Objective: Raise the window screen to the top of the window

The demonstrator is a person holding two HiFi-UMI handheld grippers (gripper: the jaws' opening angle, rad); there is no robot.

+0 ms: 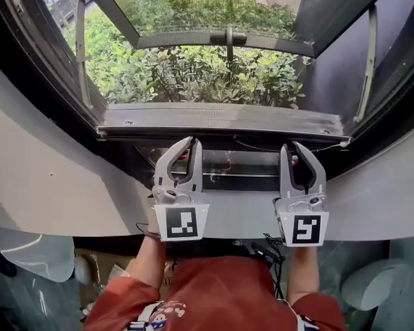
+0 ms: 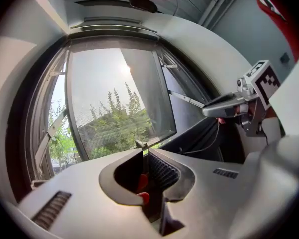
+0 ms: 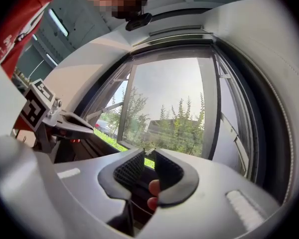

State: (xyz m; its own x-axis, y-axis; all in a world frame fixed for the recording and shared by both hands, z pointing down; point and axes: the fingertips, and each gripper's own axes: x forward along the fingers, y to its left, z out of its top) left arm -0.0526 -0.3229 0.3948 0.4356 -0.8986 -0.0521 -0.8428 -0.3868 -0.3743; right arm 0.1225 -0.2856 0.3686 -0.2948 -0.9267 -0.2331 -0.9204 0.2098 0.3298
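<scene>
Our left gripper [image 1: 191, 143] points level toward the window with its jaws pressed together and nothing between them, so we judge it has to part them before it can take hold. The window screen [image 1: 221, 119] shows as a grey bottom rail lying low across the opening, just beyond both sets of tips, and is not yet raised. Our right gripper [image 1: 292, 147] stands empty with only a narrow gap between its jaws. To lift well, we should catch the rail evenly on both sides and keep it level as it climbs, so neither end jams on the way up.
</scene>
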